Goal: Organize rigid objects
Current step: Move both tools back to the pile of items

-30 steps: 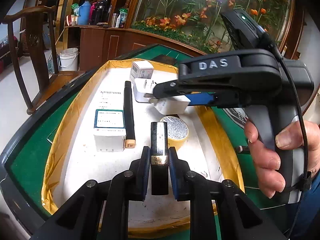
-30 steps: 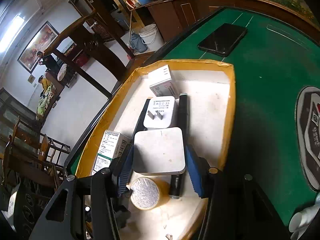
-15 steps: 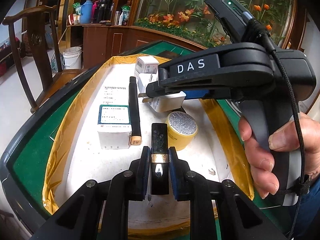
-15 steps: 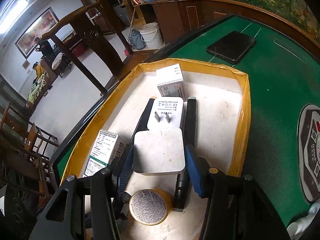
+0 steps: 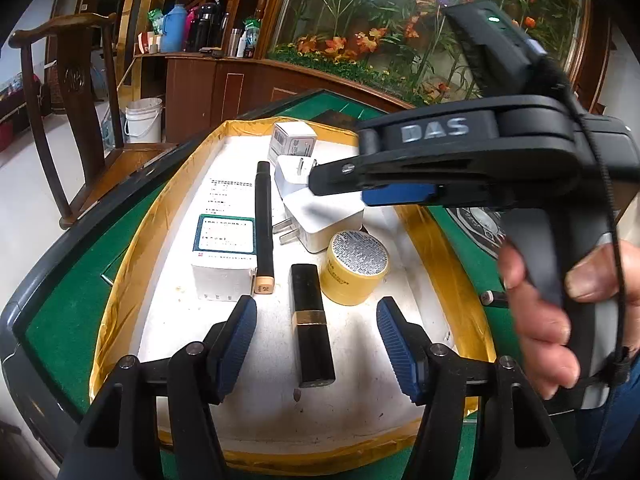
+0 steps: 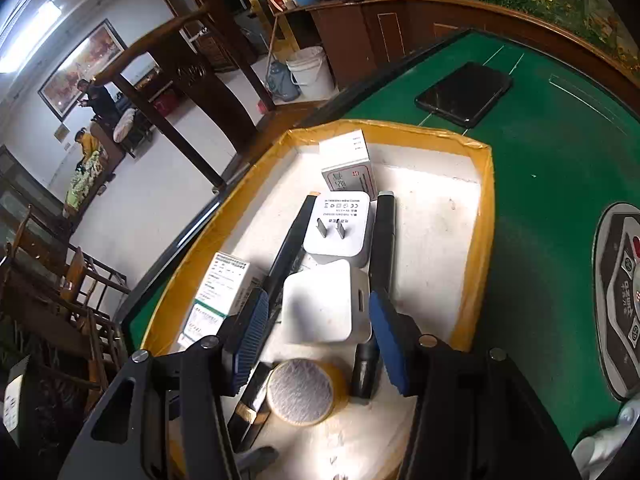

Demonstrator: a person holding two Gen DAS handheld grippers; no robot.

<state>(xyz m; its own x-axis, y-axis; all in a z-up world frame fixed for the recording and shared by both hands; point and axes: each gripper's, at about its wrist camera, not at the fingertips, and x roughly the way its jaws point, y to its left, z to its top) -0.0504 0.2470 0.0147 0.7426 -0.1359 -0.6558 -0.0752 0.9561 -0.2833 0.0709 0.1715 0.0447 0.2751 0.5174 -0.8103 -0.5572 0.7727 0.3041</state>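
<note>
The black rectangular lipstick tube with a gold band (image 5: 311,322) now lies flat on the white floor of the yellow-rimmed tray (image 5: 448,248), lengthwise between my left gripper's (image 5: 316,336) blue pads, which stand wide apart and clear of it on both sides. Half a second ago those pads were clamped on the tube at its gold band; I have let it go, so I judge that piece placed, parallel to the long black stick with a tan end cap (image 5: 264,224) and just beside the round yellow tin with a printed silver lid (image 5: 355,267).

My right gripper (image 6: 316,320) has loosened too: its pads stand slightly off the white square charger block (image 6: 320,304), which looks set down just in front of the white plug adapter with two metal prongs (image 6: 338,228). A moment ago they pinched that block tightly. I read this as a second release.

The white-and-green medicine box (image 5: 224,252) and the small white carton at the far end (image 5: 294,140) sit as before. Next, I think, both hands back away.
</note>
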